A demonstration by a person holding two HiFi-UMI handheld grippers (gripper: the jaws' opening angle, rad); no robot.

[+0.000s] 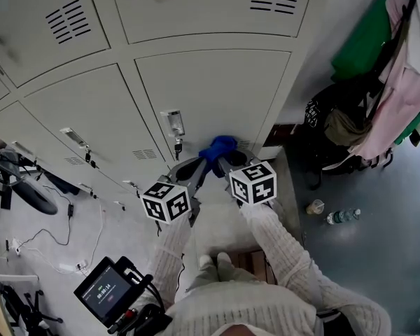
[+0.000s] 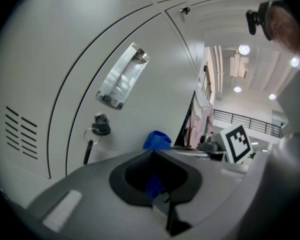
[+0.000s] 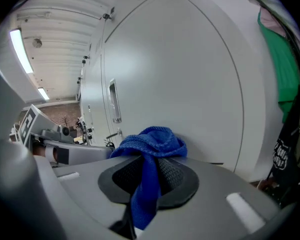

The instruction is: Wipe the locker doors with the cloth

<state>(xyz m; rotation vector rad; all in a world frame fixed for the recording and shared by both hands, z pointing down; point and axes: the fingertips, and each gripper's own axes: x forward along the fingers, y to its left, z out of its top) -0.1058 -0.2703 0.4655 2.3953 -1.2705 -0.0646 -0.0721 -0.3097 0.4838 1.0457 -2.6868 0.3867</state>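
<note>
One blue cloth (image 1: 218, 147) is pinched in the closed jaws of both grippers, left (image 2: 158, 189) and right (image 3: 145, 181), against a door's (image 1: 217, 89) lower right corner. Bare door spreads above; one key (image 1: 178, 148) hangs just left

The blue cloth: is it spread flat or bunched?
Bunched: the blue woven cloth sits as a crumpled lump clamped in the right gripper.

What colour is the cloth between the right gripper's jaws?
Blue: the cloth is a plain bright blue all over. The right gripper view shows it best.
</note>
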